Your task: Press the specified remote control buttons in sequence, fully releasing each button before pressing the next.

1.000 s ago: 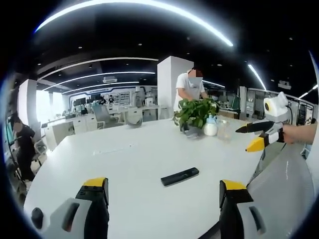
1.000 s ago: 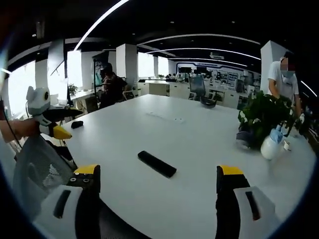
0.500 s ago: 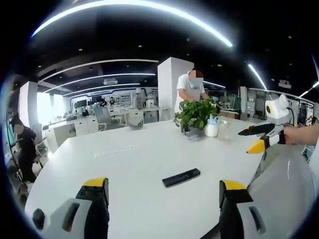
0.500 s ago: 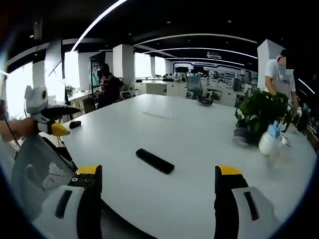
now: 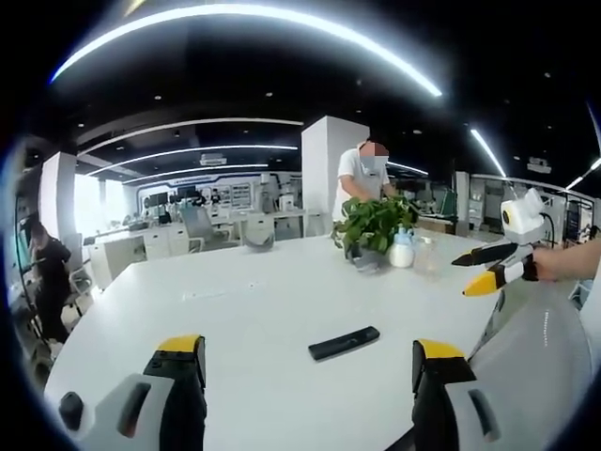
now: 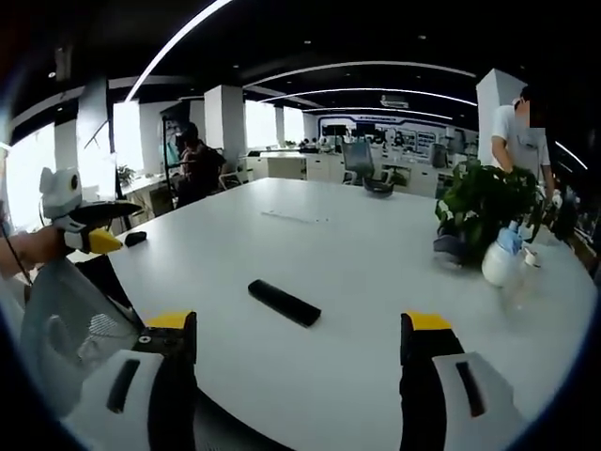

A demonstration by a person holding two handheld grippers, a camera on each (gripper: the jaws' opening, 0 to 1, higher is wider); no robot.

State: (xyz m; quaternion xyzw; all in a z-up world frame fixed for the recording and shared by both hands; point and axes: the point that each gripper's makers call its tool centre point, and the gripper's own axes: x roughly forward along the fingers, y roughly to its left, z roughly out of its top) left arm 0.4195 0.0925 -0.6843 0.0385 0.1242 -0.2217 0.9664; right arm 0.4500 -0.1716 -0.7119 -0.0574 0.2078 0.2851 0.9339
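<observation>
Big open-plan office with strip lights overhead, and a wide white table (image 5: 254, 291) taking up most of both views. The black remote control (image 5: 344, 343) lies flat on it, ahead of the left gripper (image 5: 308, 362) and a bit toward its right jaw. In the right gripper view the remote control (image 6: 284, 303) sits ahead of the right gripper (image 6: 299, 336), closer to its left jaw. Both grippers have their jaws spread wide with nothing between them, well short of the remote. Loads of bare tabletop all around it; the near table edge runs just past the jaw tips. Beyond the remote on the far side there's a potted plant (image 5: 371, 225) with a white spray bottle (image 5: 402, 250) beside it. Buttons on the remote are too small to make out. A mesh chair back (image 6: 70, 319) is cut off by the left jaw in the right gripper view.
</observation>
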